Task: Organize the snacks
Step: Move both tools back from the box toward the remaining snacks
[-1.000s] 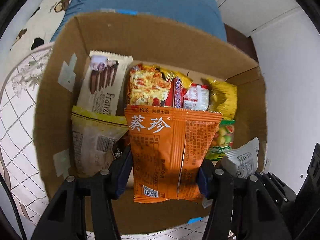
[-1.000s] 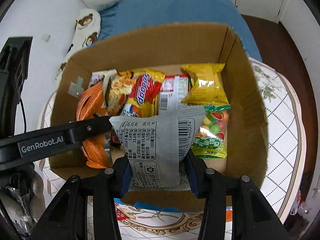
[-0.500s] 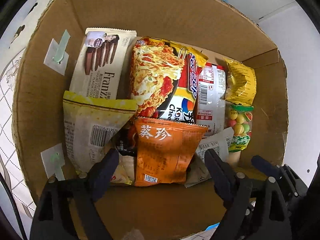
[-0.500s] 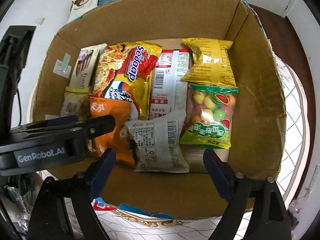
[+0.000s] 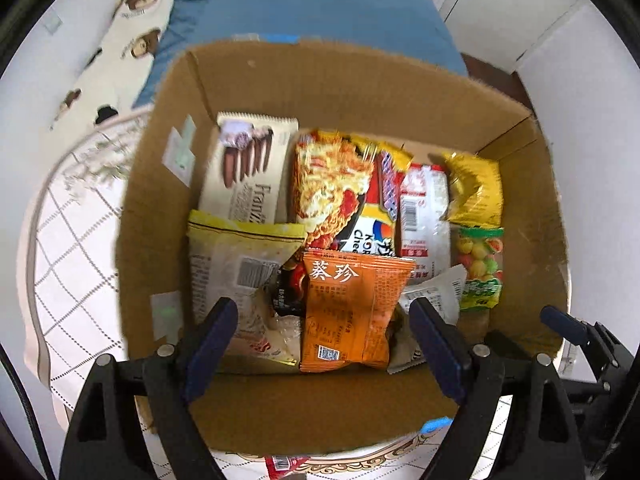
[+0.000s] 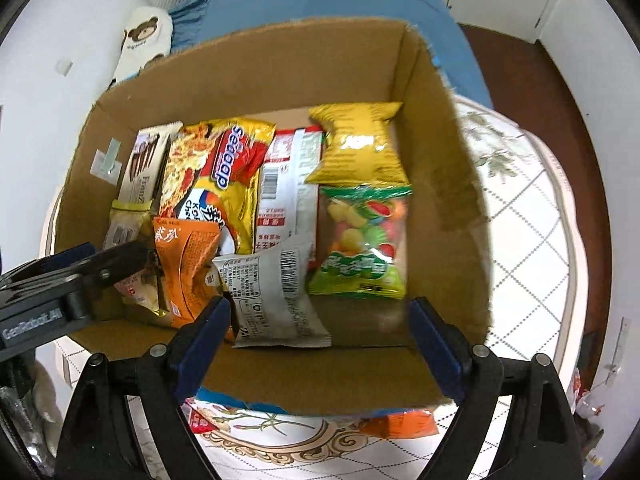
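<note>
A cardboard box [image 5: 360, 84] [image 6: 256, 64] holds several snack packs. An orange packet [image 5: 352, 312] [image 6: 186, 260] lies at the near side, with a grey-white packet [image 6: 272, 292] [image 5: 434, 296] to its right. My left gripper [image 5: 324, 344] is open and empty, above the box's near edge. It also shows in the right wrist view [image 6: 96, 264]. My right gripper [image 6: 318, 344] is open and empty above the near wall. Behind lie a Franzzi wafer pack [image 5: 248, 172], Sedaap noodles [image 6: 218, 176], a yellow bag [image 6: 356, 148] and a green candy bag [image 6: 360, 240].
The box stands on a round table with a white grid cloth [image 6: 528, 240] [image 5: 68, 248]. More snack packets [image 6: 400, 424] lie on the cloth by the box's near wall. A blue cushion [image 5: 312, 12] and a bear-print cloth [image 5: 132, 28] are behind.
Both grippers opened and let go: the orange packet and the grey-white packet now lie in the box. Both grippers have since pulled back and up from the box.
</note>
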### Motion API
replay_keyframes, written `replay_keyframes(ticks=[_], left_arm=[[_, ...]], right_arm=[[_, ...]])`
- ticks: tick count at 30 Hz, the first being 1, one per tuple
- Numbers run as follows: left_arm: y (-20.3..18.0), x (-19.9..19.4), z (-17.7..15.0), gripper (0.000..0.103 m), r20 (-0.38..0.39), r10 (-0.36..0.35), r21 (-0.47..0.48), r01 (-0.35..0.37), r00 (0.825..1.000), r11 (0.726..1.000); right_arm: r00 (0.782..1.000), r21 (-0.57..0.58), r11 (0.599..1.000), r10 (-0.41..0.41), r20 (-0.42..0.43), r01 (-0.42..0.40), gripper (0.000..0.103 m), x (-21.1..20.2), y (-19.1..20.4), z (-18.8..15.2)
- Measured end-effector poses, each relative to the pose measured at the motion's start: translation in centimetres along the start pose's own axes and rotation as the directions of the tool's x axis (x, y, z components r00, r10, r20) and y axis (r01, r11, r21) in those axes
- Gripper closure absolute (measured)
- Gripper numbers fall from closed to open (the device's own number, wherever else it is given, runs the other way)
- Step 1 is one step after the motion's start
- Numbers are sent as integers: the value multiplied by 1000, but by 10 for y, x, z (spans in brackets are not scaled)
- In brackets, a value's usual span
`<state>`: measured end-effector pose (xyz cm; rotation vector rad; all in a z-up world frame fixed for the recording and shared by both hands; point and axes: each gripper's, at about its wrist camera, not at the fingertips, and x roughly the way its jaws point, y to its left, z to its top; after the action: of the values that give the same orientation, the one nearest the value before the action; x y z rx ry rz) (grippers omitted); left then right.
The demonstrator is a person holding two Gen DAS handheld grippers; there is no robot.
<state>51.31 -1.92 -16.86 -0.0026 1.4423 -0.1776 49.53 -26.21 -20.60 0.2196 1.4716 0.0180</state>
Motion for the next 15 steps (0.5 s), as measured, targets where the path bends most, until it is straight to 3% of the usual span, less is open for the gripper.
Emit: replay_keyframes(ticks=[5,15], left_arm=[[-4,-39,-20,16,152,33,19,-36,988,999],[-10,-104,-64,16,371,53,36,-72,927,997]], right_arm=[[995,-11,1000,-13,104,14,11,-29,-1,-12],[952,-54,998,-16,305,34,11,-103,11,-52]])
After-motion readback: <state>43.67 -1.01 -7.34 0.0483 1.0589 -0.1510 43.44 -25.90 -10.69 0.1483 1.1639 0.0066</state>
